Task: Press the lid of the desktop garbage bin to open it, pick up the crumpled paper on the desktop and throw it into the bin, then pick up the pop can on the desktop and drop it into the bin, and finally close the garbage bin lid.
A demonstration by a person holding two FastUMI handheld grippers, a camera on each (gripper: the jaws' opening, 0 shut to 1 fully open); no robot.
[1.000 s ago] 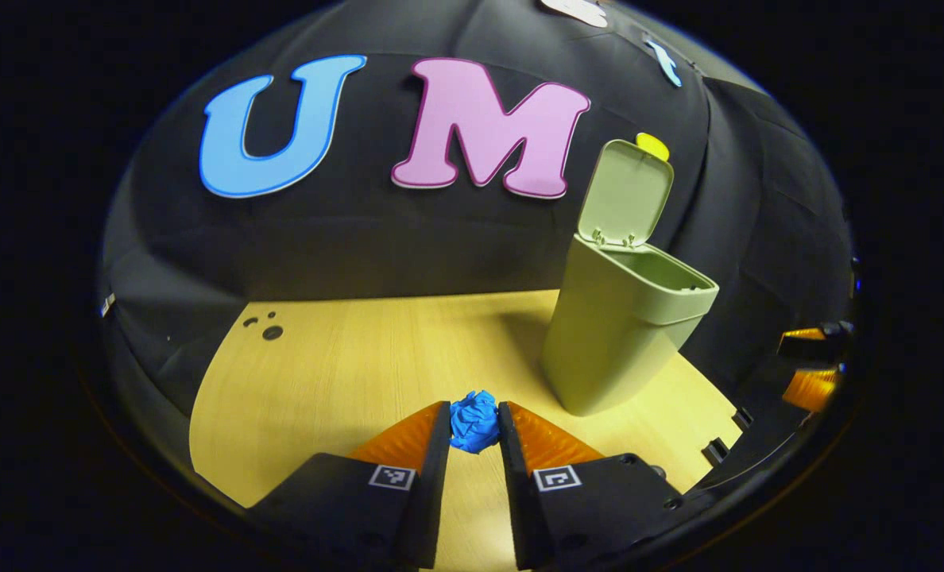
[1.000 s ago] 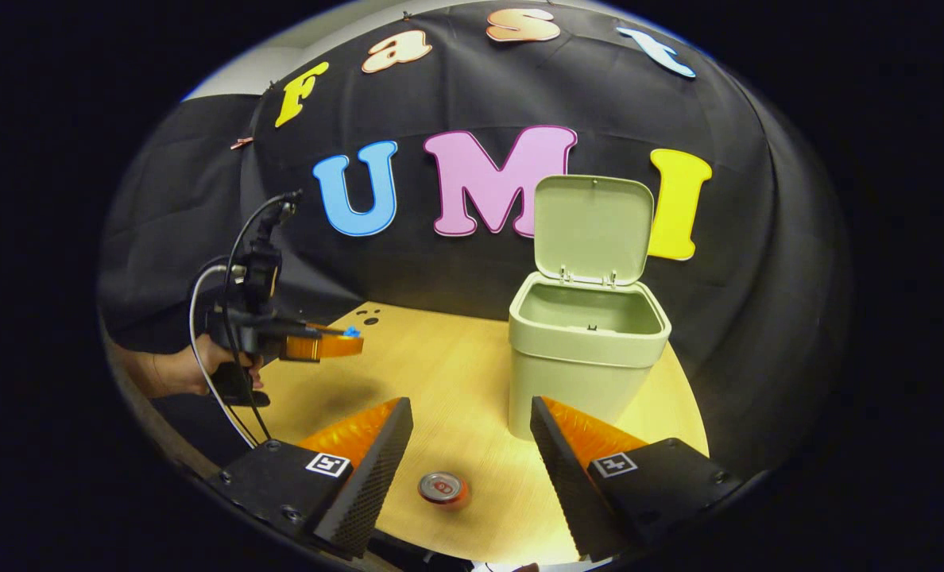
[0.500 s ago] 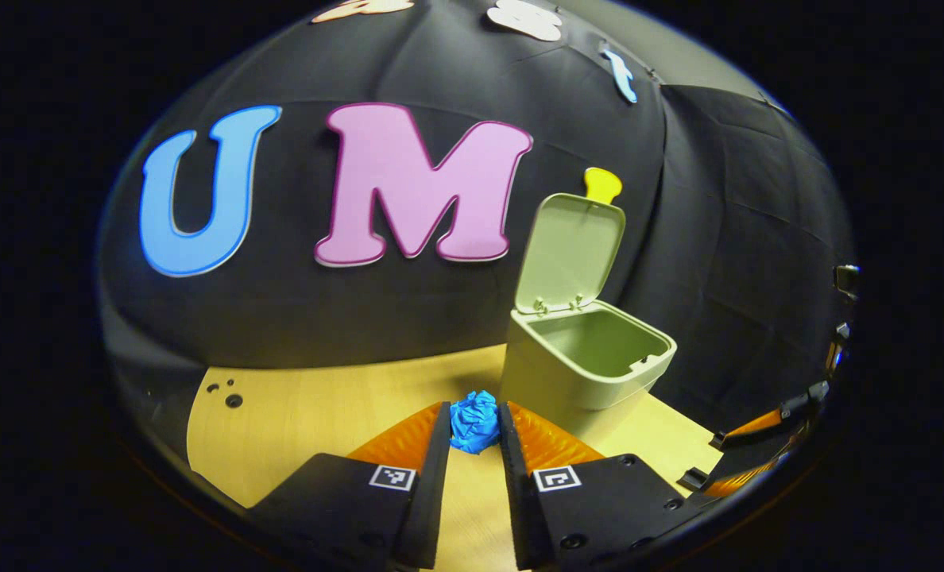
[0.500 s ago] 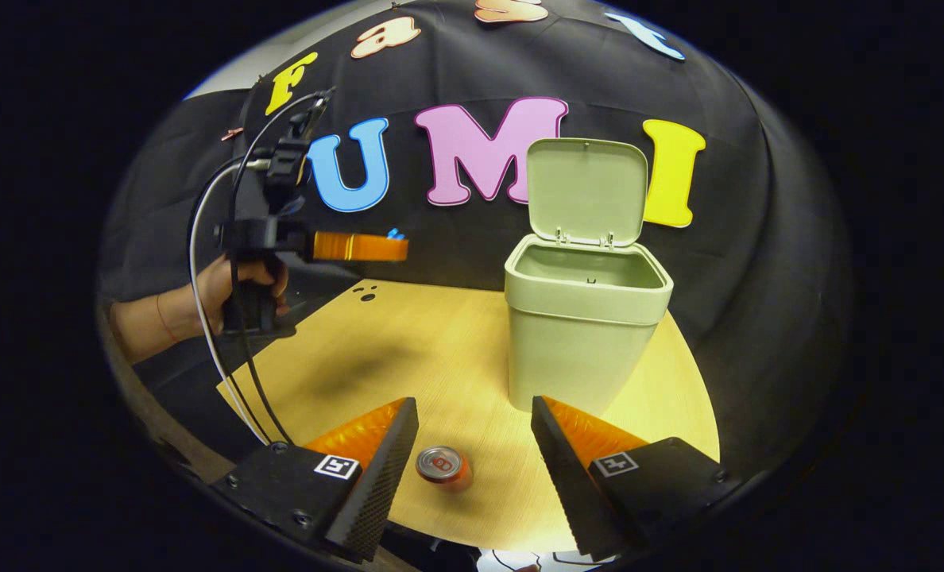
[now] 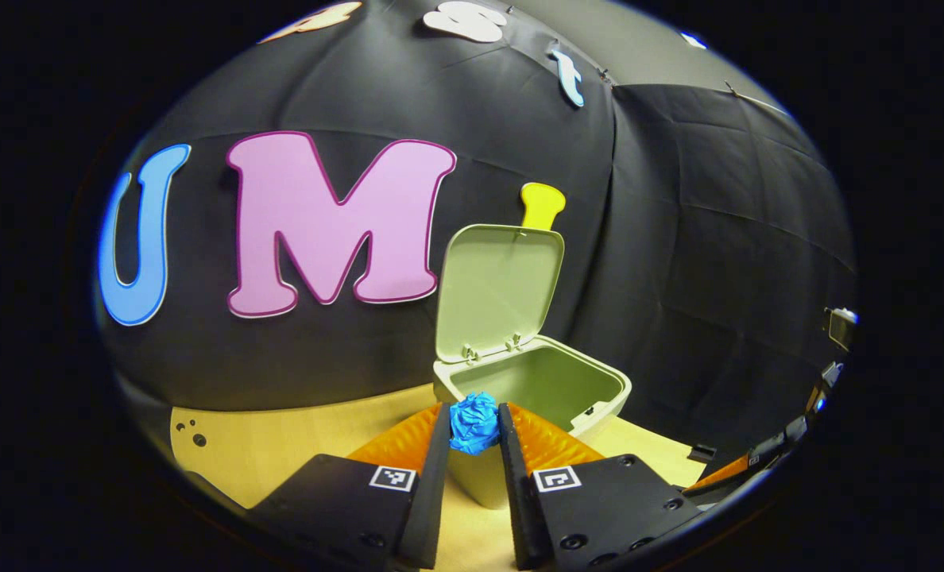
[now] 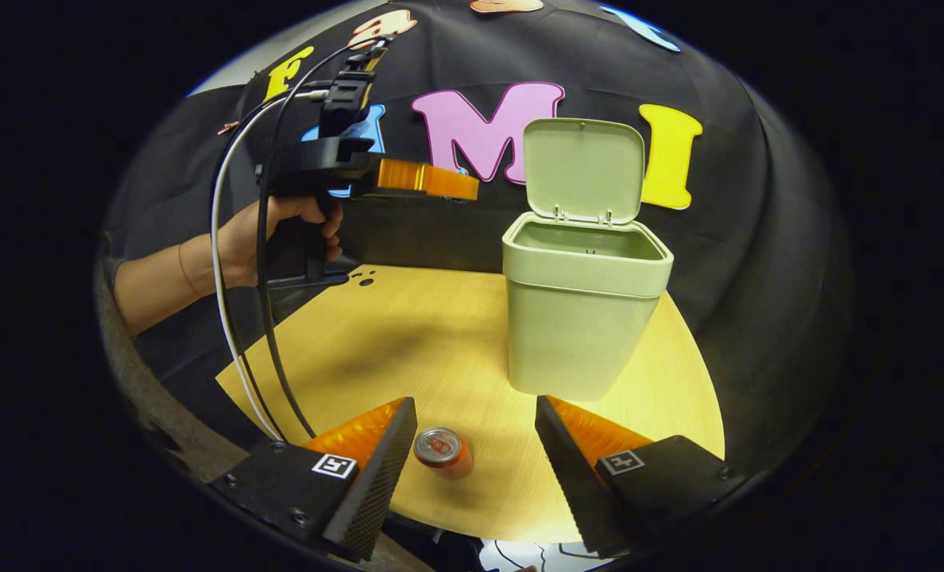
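Your left gripper point(image 5: 474, 425) pinches the crumpled blue paper ball point(image 5: 474, 423) at the near rim of the pale green plastic bin point(image 5: 535, 389), lid point(image 5: 500, 290) upright. Your right gripper point(image 6: 472, 433) gapes over the red pop can point(image 6: 441, 451) standing on the wooden desktop point(image 6: 408, 334), its base hidden.

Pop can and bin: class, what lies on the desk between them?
Nothing: in the right gripper view, bare desk separates the pop can from the bin.

Counted on the table point(image 6: 408, 334): one bin point(image 6: 579, 334) with one lid point(image 6: 584, 168), one can point(image 6: 439, 451). One paper ball point(image 5: 474, 423) was off the table. Grippers: two, left point(image 5: 474, 421) and right point(image 6: 472, 457). One hand point(image 6: 277, 232).
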